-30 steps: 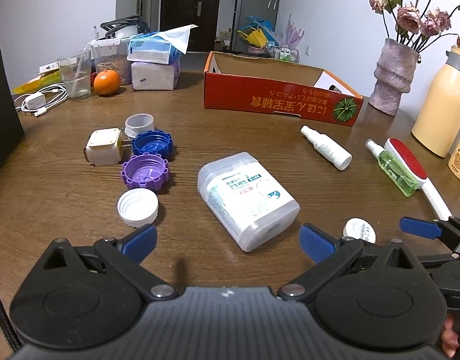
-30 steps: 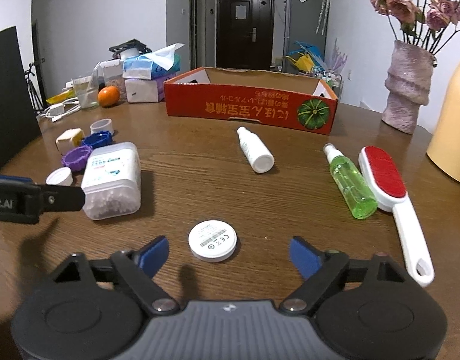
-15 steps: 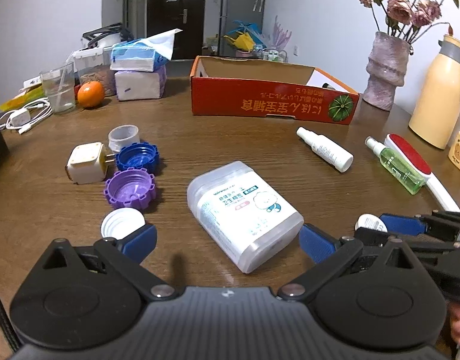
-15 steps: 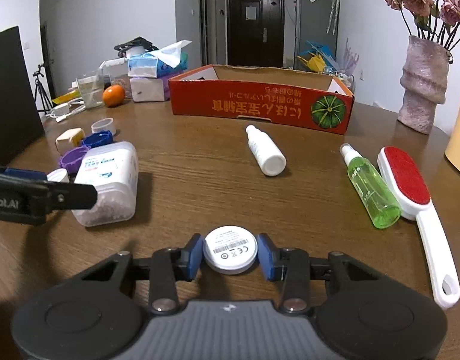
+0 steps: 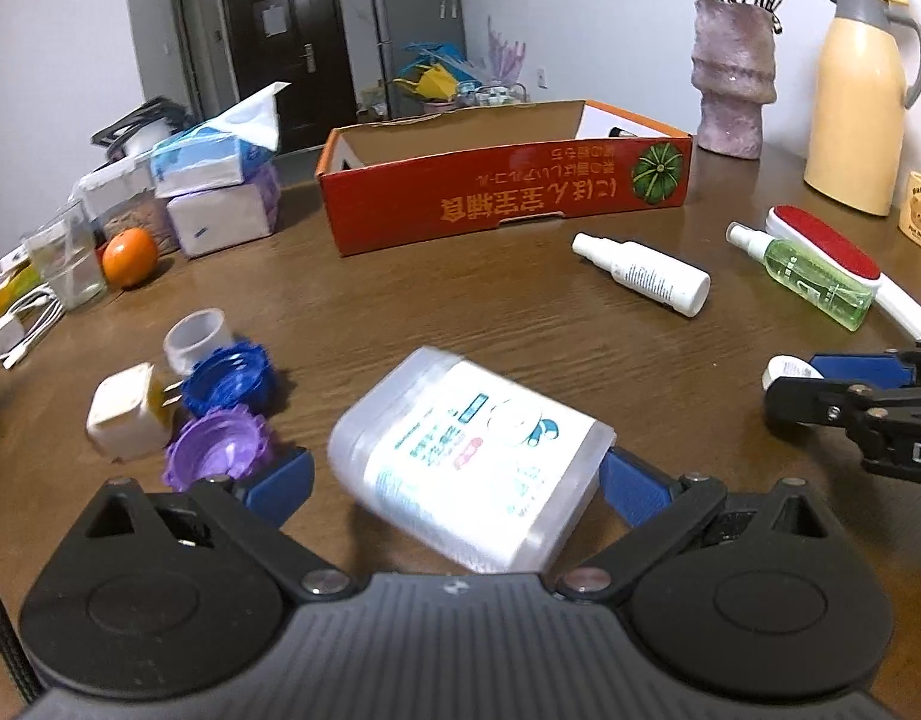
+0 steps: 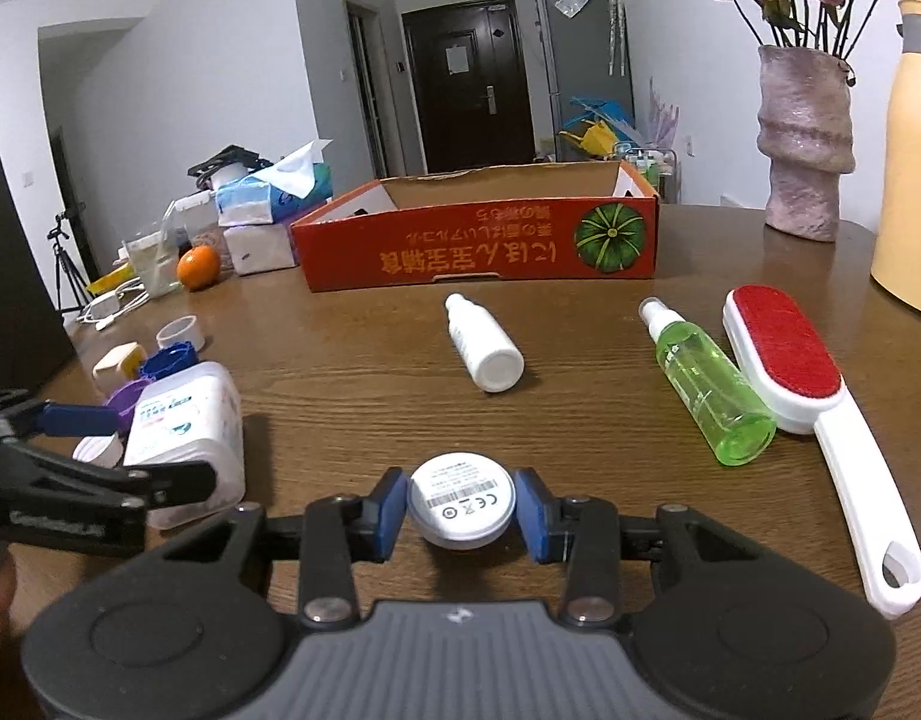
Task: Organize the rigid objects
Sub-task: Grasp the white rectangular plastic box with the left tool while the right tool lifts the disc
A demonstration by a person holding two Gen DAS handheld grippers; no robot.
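My right gripper is shut on a round white disc and holds it just above the wooden table. My left gripper is open, its blue pads on either side of a clear plastic box with a white label that lies on the table; I cannot tell if the pads touch it. The box also shows in the right wrist view. An open red cardboard box stands at the back. A white bottle, a green spray bottle and a red lint brush lie in front of it.
Purple and blue caps, a white plug and a tape ring lie at the left. Tissue packs, an orange, a vase and a yellow flask stand at the back.
My right gripper shut on the white disc and lifted it slightly. My left gripper moved forward until the clear box lay between its open pads.
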